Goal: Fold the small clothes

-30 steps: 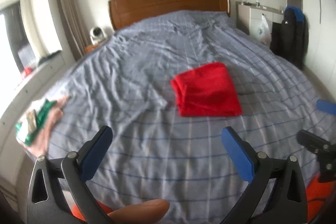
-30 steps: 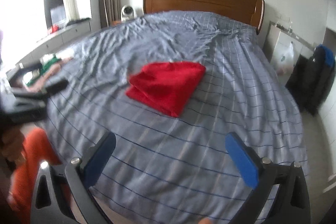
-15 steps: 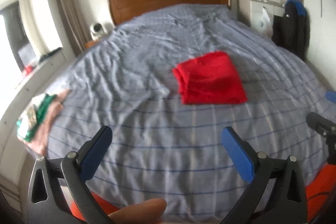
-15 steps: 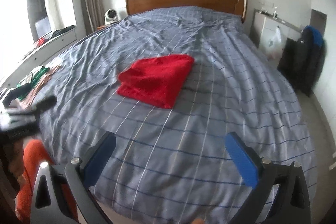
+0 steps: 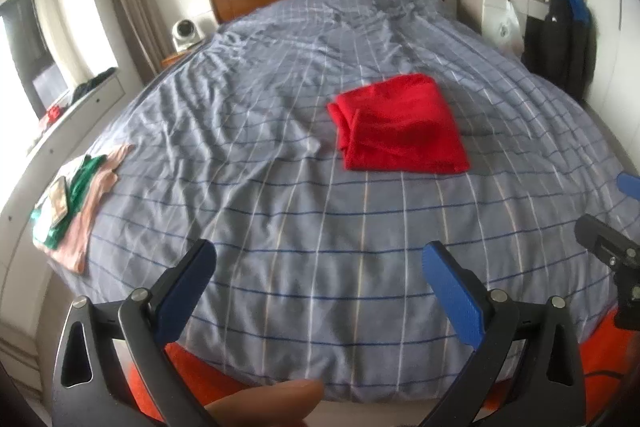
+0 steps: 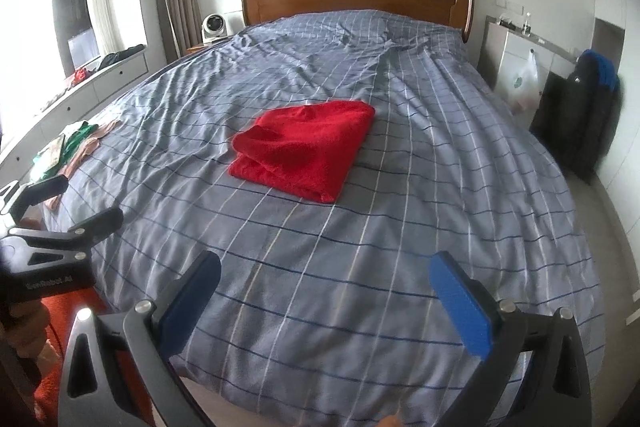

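Both tools have drawn back from the red cloth [image 5: 400,125], folded on the bed [image 5: 280,211]. Left tool [image 5: 320,287] and right tool [image 6: 324,299] gape wide, holding nothing.

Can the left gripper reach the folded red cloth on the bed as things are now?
Probably yes: the left gripper is open, and only bare bedcover lies between it and the red cloth.

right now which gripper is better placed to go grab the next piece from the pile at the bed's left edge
Left, probably. The clothes pile lies at the bed's left edge, on the left gripper's side. The right gripper sits further right, and the left one is between it and the pile. Both are open and empty.
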